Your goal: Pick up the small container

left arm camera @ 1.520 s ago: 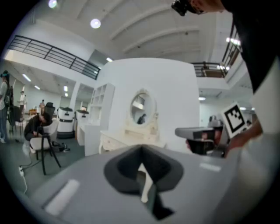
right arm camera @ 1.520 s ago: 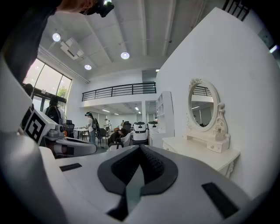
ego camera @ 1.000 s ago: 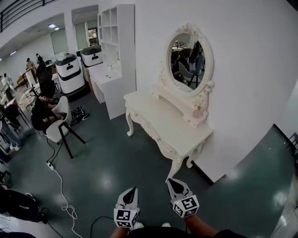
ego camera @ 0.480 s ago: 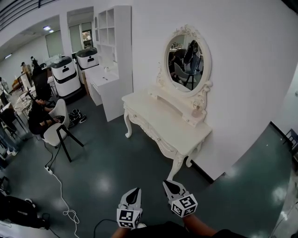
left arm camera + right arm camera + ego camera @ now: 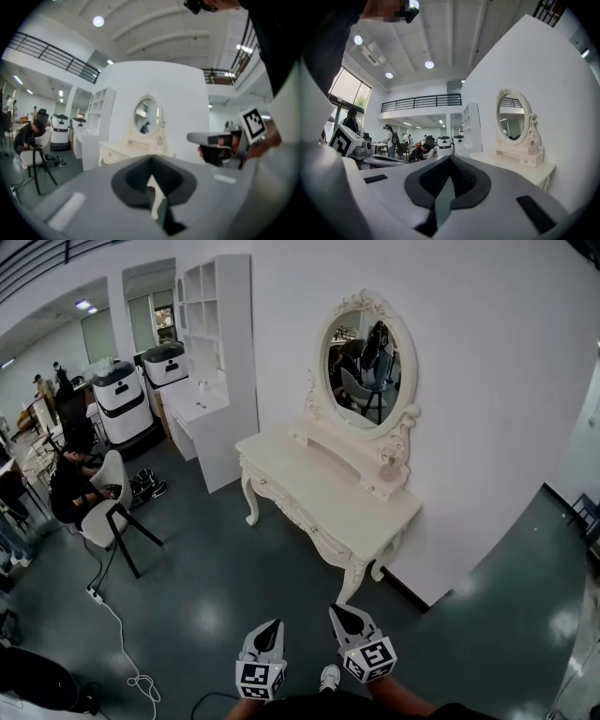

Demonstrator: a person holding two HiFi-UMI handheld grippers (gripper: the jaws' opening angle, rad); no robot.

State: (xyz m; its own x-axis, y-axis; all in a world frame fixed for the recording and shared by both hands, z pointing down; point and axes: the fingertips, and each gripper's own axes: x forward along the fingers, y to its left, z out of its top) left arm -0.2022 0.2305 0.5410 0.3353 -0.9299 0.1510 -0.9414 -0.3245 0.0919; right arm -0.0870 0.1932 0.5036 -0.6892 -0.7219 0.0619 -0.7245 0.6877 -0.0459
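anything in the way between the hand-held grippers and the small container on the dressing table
Nothing visible. Only bare floor lies between the left hand-held gripper, the right hand-held gripper and the dressing table; the small container sits on its raised shelf beside the mirror.

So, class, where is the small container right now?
Head view: the small container stands on the raised shelf of the white dressing table, at its right end, beside the oval mirror.
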